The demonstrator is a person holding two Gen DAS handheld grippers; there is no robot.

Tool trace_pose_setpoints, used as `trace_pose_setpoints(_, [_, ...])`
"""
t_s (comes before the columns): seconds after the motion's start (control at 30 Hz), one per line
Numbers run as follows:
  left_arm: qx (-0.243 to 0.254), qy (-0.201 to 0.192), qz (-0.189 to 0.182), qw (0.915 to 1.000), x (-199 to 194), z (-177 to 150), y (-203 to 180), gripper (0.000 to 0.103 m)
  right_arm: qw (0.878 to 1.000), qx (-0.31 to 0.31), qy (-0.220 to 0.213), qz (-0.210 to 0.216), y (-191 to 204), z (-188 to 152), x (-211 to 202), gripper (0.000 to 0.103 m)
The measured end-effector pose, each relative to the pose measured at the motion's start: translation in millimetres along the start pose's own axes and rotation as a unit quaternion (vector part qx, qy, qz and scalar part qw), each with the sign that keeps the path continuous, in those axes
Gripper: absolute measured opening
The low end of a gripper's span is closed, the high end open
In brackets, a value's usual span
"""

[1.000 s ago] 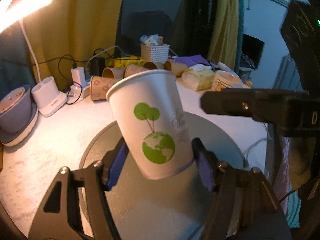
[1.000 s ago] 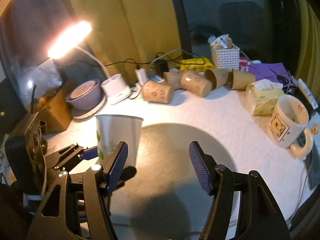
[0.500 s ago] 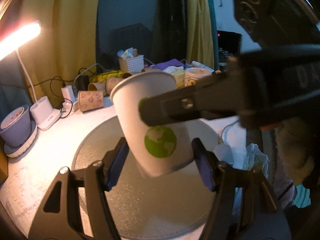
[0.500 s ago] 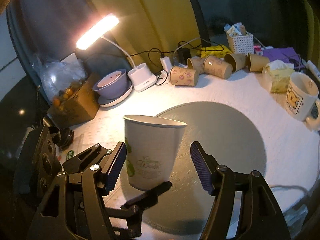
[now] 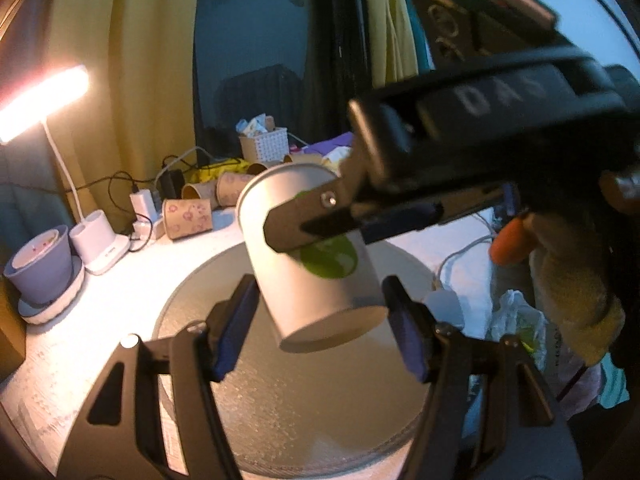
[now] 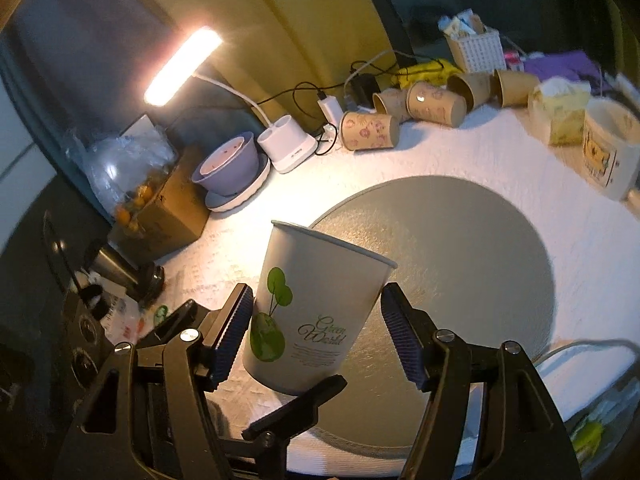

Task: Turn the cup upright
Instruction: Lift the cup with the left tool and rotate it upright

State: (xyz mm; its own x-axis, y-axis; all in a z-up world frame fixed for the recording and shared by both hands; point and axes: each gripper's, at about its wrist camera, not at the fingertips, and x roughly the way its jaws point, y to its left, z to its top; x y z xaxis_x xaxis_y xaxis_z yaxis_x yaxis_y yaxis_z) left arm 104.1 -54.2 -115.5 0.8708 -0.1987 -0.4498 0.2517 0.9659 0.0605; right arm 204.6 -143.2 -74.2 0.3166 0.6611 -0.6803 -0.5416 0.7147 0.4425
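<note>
Jaws of the left gripper (image 5: 320,322) pinch the paper cup (image 5: 304,280) low on its wall, near the base, one blue pad on each side. Jaws of the right gripper (image 6: 320,320) are spread and now straddle the same cup higher up; the left pad looks to be touching the wall, while the other pad stands just beside it, so I judge this pair not yet closed. The cup is off the surface, above the near edge of the round grey mat (image 6: 460,248) on the tabletop (image 6: 460,152). Its rim is up and it leans somewhat to one side.

A second ago the right gripper stood beside the cup with nothing between its pads. Half a second ago it had begun to frame the cup. Now the cup sits squarely between them, and in the left wrist view a right finger crosses the green globe print. The left grip has stayed the same width throughout. The lean has also turned, showing the cup's underside to the left camera.

With the mouth already facing up, the flip seems largely done. What remains is probably a handover or a steadying, then setting the cup down level on the mat.
</note>
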Motion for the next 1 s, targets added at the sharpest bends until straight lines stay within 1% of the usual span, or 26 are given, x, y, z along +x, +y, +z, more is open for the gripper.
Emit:
trace_pose_setpoints(0.17, [0.008, -0.005, 0.012, 0.9999, -2, -2, 0, 0.064, 0.998, 0.053, 0.003, 0.035, -14, 2, 6, 0.07])
trace_pose_setpoints(0.4, [-0.01, 0.013, 0.011, 0.9998, 2, 0, 9, 0.066, 0.999, 0.039, -0.001, 0.032, -8, 6, 12, 0.069])
trace_pose_setpoints(0.5, [-0.029, 0.04, 0.006, 0.9987, 9, -1, 20, 0.066, 1.0, 0.018, -0.012, 0.016, -4, 8, 14, 0.069])
trace_pose_setpoints(0.63, [-0.062, 0.066, 0.017, 0.9958, 8, -11, 42, 0.066, 0.998, -0.026, -0.049, -0.031, -2, 14, 16, 0.069])
trace_pose_setpoints(0.7, [-0.097, 0.086, 0.021, 0.9914, 10, -18, 60, 0.066, 0.994, -0.057, -0.072, -0.067, -2, 15, 22, 0.069])
trace_pose_setpoints(0.73, [-0.119, 0.097, 0.023, 0.988, 12, -21, 71, 0.066, 0.99, -0.075, -0.08, -0.089, -2, 15, 28, 0.069])
trace_pose_setpoints(0.77, [-0.14, 0.106, 0.027, 0.9842, 14, -23, 84, 0.066, 0.988, -0.089, -0.081, -0.101, -3, 14, 35, 0.069])
trace_pose_setpoints(0.87, [-0.194, 0.118, 0.048, 0.9728, 19, -29, 120, 0.066, 0.98, -0.13, -0.089, -0.118, -6, 9, 54, 0.069])
trace_pose_setpoints(0.93, [-0.216, 0.119, 0.061, 0.9672, 21, -31, 139, 0.066, 0.972, -0.164, -0.103, -0.13, -4, 4, 65, 0.069])
trace_pose_setpoints(1.0, [-0.229, 0.118, 0.071, 0.9635, 22, -33, 152, 0.066, 0.967, -0.189, -0.102, -0.14, -2, 3, 75, 0.069])
